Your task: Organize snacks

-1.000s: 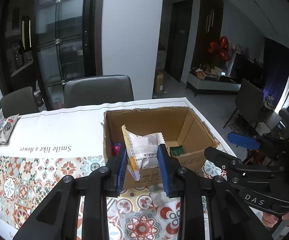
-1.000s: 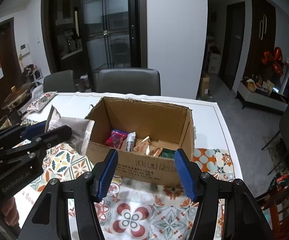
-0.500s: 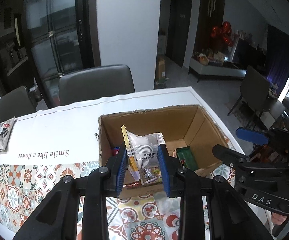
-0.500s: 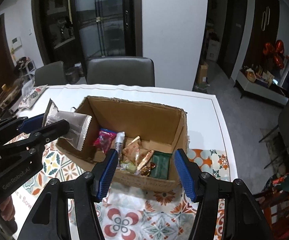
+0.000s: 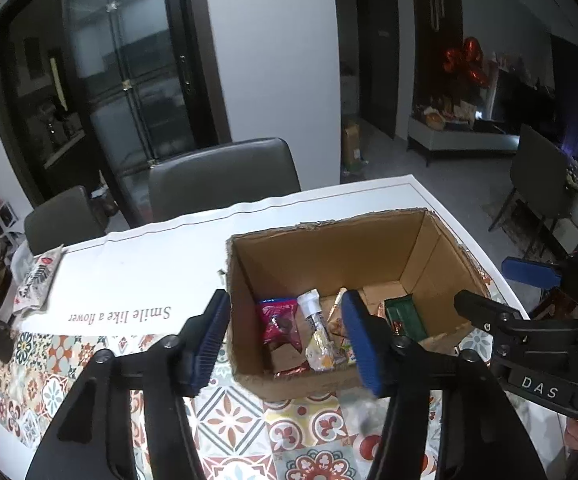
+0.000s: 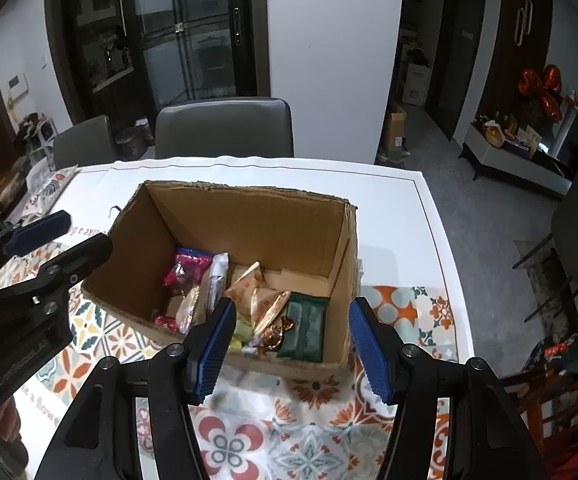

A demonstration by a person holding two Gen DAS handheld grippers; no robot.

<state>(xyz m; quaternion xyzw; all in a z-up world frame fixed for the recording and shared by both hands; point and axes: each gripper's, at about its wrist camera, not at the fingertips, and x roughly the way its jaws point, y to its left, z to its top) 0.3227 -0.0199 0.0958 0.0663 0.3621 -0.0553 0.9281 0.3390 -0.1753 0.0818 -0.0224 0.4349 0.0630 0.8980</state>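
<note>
Both grippers over cardboard box [image 6: 225, 216] on patterned tablecloth [image 5: 245, 420]. Left gripper [image 5: 285, 344] jaws just opened wide, nothing between; blurred pale shape below near box front, can't ID. Right gripper [image 6: 291, 344] about half open, empty. Snacks [image 6: 265, 300] loose in box bottom. Risk: reaching in w/ wide jaws, snagging box wall & shifting box.

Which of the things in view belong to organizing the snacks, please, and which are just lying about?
Belong to the job:
- cardboard box
- pink packet, green packet and other wrapped snacks inside it
- left tool, right tool, both open and empty

Lying about:
- patterned pouch at the table's far edge
- grey chair
</note>
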